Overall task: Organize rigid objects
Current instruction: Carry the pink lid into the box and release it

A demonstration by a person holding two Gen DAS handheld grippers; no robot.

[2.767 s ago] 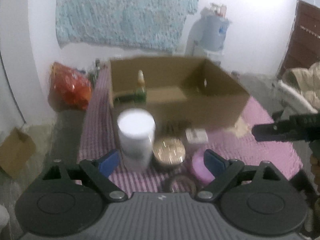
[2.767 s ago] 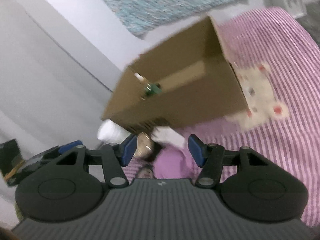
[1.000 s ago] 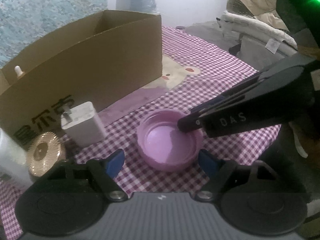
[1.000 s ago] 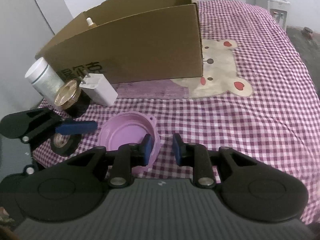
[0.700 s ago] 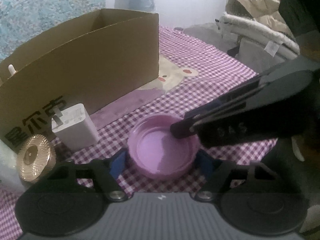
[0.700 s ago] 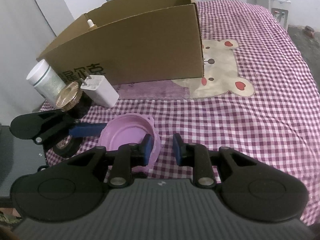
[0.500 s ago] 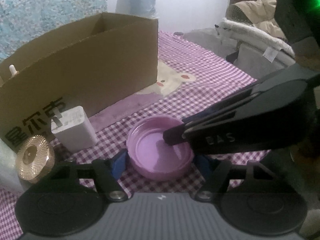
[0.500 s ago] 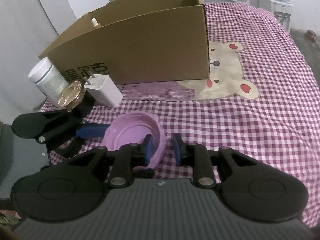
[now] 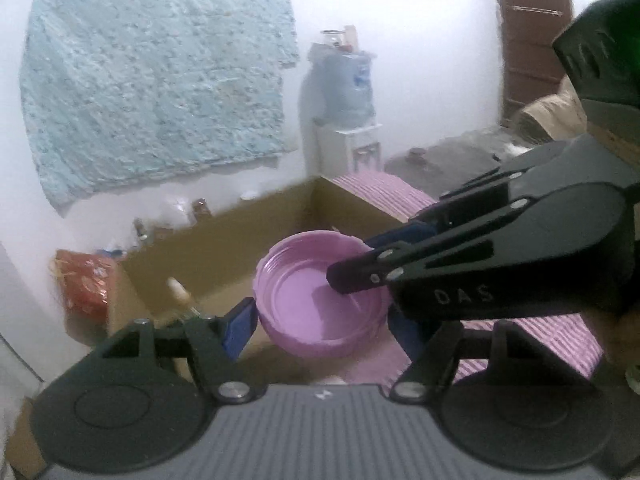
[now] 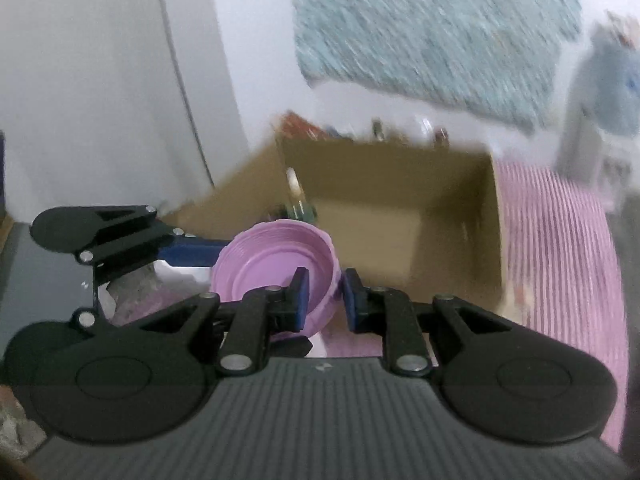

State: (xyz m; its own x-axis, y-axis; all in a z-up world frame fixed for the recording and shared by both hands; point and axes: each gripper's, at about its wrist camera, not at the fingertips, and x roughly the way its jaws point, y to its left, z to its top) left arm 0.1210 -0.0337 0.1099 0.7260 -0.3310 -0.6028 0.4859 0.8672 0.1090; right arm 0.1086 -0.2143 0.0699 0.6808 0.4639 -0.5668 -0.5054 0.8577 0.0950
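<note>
Lid [image 9: 320, 300] first: the pink plastic lid hangs in the air between your two tools, in front of the open cardboard box [image 10: 400, 216] and level with its near wall, its hollow side facing up. Your left gripper [image 9: 320, 326] spans it across its full width, one blue pad pressed on the left rim and the other on the right, mostly hidden behind the other tool, so that hand is clenched on the lid. Your right gripper [image 10: 324, 300] pinches the near rim, one blue pad inside the lid and one outside, jaws nearly together on the thin wall. Both views are smeared, so steady your hands before you go on. To finish this step well, carry the lid forward over the near wall with both hands moving as one; if they drift apart, the rim pinch will likely twist the lid out of the wide hold. Aim for the bare floor on the right of the box, clear of the small bottle [image 10: 294, 184] with the pale nozzle standing at the left end. Lower it flat and low, then, I judge, loosen the rim pinch first and the wide hold last.
</note>
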